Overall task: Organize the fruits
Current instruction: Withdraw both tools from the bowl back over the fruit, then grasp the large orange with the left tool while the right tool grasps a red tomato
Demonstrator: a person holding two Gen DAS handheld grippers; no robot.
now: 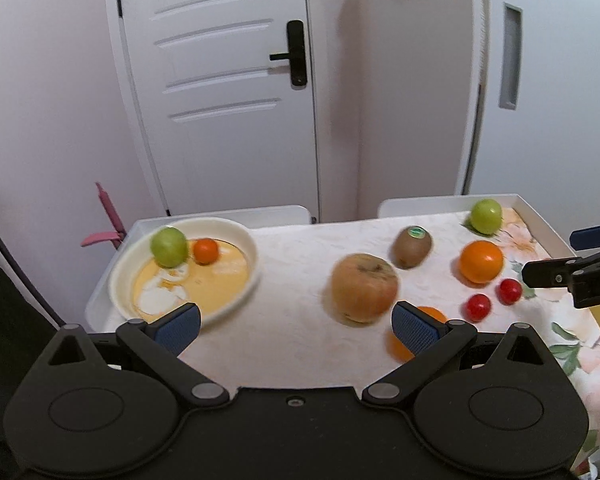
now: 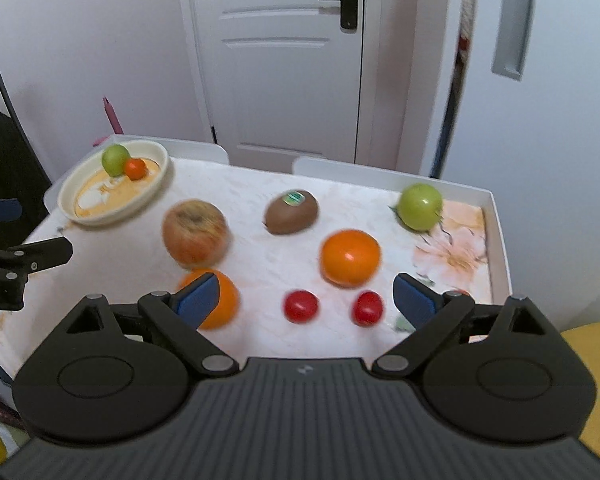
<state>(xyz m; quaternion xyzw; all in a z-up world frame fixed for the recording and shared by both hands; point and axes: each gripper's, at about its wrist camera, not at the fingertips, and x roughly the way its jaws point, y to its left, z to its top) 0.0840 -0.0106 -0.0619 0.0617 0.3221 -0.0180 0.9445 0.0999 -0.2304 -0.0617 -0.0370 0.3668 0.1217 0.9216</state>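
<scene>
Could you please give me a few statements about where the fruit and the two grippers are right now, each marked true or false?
1. The bowl holds a green apple and a small orange fruit. True.
2. The kiwi lies in the bowl. False: it lies on the tablecloth, outside the bowl.
3. The right gripper is open and empty. True.
4. The left gripper is shut on the large russet apple. False: it is open, holding nothing.
5. Two small red tomatoes lie on the cloth. True.

Green apple (image 2: 116, 159) and small orange (image 2: 135, 168) in bowl (image 2: 70, 200); other fruits loose.
</scene>
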